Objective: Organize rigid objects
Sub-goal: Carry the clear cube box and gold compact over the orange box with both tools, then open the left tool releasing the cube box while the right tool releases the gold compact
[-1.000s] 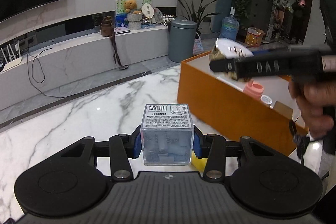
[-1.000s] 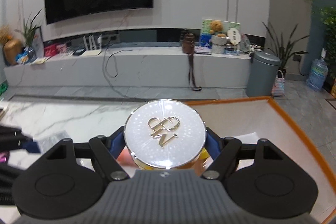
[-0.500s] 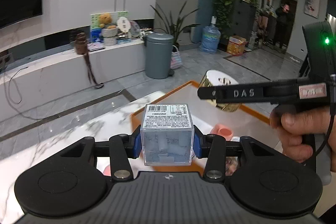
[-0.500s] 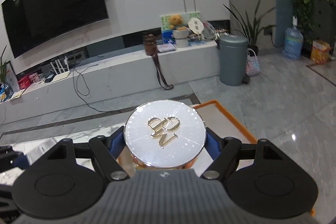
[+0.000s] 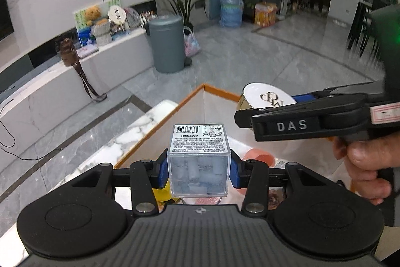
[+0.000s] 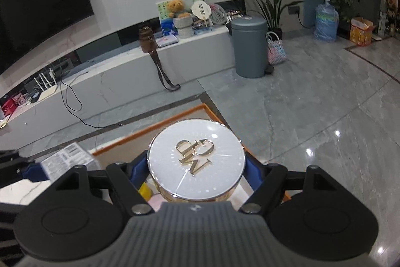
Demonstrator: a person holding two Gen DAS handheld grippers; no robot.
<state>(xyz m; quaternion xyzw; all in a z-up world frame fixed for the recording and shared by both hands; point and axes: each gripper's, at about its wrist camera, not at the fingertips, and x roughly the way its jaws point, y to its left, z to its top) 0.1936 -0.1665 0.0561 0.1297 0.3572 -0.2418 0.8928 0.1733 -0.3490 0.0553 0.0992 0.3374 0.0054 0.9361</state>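
My left gripper is shut on a clear plastic cube box with a barcode label on top and holds it above the orange box. My right gripper is shut on a round white and gold compact with a gold logo and holds it over the same orange box. In the left wrist view the right gripper and the compact sit to the right and beyond the cube. In the right wrist view the cube shows at the left.
Inside the orange box lie a pink round lid and a yellow item. The box stands on a white marble table. On the floor beyond are a grey bin and a low TV bench.
Both grippers have swung to the right and come over the orange box, each keeping its object. The view now looks past the box's far corner to the floor.
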